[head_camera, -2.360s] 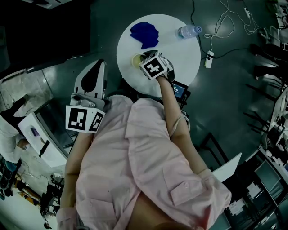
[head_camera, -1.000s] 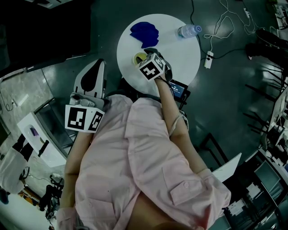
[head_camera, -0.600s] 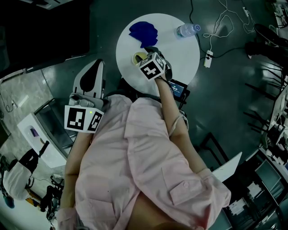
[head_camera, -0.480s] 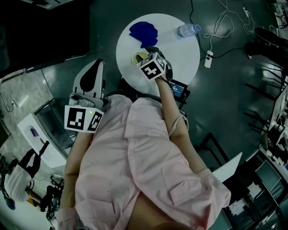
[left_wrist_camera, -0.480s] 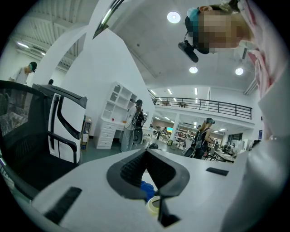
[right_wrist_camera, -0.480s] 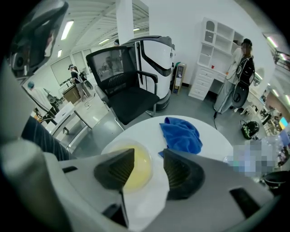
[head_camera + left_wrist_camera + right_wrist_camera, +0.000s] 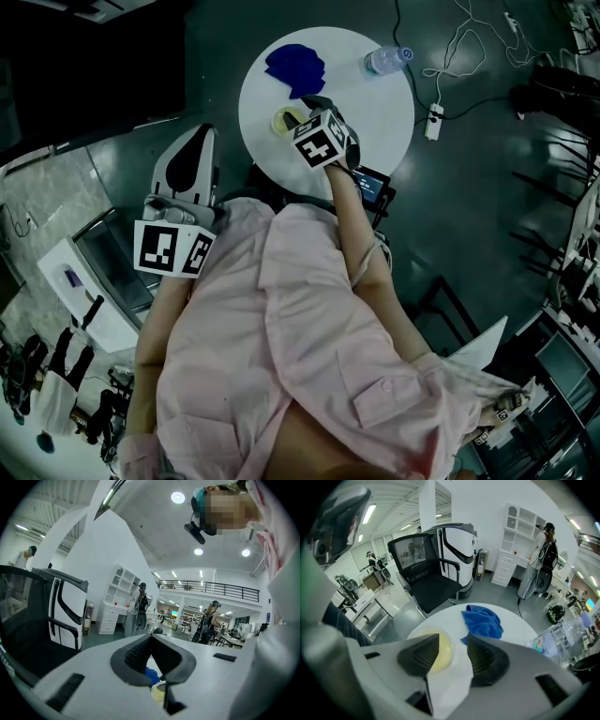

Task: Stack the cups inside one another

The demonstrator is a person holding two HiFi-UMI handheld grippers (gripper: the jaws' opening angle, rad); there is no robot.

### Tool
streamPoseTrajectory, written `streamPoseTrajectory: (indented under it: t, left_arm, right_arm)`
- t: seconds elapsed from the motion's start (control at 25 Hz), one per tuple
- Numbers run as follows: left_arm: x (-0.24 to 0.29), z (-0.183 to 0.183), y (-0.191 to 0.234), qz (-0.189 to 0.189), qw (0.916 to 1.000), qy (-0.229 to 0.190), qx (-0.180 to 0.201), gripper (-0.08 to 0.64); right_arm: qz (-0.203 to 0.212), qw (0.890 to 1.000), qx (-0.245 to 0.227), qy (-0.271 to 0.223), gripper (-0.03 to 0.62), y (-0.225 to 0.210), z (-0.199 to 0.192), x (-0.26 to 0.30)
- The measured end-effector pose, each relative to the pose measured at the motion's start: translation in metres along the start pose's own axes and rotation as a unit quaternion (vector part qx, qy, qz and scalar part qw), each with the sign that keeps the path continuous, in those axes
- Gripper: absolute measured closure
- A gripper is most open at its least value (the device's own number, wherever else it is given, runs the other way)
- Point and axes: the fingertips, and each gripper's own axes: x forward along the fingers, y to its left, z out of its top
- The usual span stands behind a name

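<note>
A pale yellow cup [image 7: 284, 120] stands on the round white table [image 7: 375, 103], near its front left edge. In the right gripper view the cup [image 7: 440, 651] shows partly behind the left jaw. My right gripper [image 7: 311, 106] hovers over the table just right of the cup; in its own view the right gripper [image 7: 457, 653] is open, with only bare table in the gap. My left gripper [image 7: 200, 136] is held off the table by the person's side, and the left gripper [image 7: 151, 641] has its pads meeting with nothing between them.
A crumpled blue cloth [image 7: 295, 67] lies behind the cup, and a clear bottle [image 7: 384, 61] lies at the table's far right. A black office chair [image 7: 426, 573] stands beyond the table. A power strip with cables [image 7: 433, 122] lies on the floor. People stand in the background.
My right gripper has edged slightly toward the yellow cup and stayed open. The left gripper has not moved. People at the lower left have walked about.
</note>
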Motion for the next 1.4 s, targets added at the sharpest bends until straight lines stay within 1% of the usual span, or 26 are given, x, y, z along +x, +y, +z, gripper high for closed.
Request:
streamPoseTrajectory:
  t: [0.24,0.28,0.36,0.44,0.52,0.68,0.92,1.4]
  left_arm:
    - [-0.002,0.000,-0.008,-0.003,1.0000,0.001,0.008,0.551]
    - [-0.002,-0.001,-0.009,-0.004,0.9999,0.002,0.010,0.551]
    - [-0.003,-0.002,-0.011,-0.004,0.9999,0.003,0.012,0.551]
    - [-0.004,-0.002,-0.014,-0.004,0.9999,0.003,0.014,0.551]
    - [-0.005,-0.002,-0.017,-0.004,0.9999,0.004,0.015,0.551]
    - [-0.008,-0.003,-0.024,-0.004,0.9998,0.004,0.020,0.551]
    - [-0.012,-0.003,-0.036,-0.002,0.9996,0.001,0.027,0.551]
    - [-0.010,-0.002,-0.058,-0.004,0.9990,-0.004,0.044,0.551]
  right_arm:
    - [-0.011,0.999,0.012,-0.038,0.413,-0.005,0.012,-0.016]
    - [-0.016,0.999,0.013,-0.047,0.434,-0.006,0.014,-0.019]
    - [-0.031,0.997,0.016,-0.065,0.496,-0.010,0.018,-0.025]
    - [-0.044,0.996,0.018,-0.078,0.530,-0.015,0.021,-0.031]
    - [-0.056,0.994,0.020,-0.091,0.543,-0.018,0.024,-0.037]
    - [-0.074,0.990,0.027,-0.119,0.552,-0.022,0.027,-0.049]
    - [-0.080,0.985,0.037,-0.150,0.557,-0.024,0.028,-0.068]
    - [-0.067,0.978,0.062,-0.188,0.560,-0.014,0.020,-0.104]
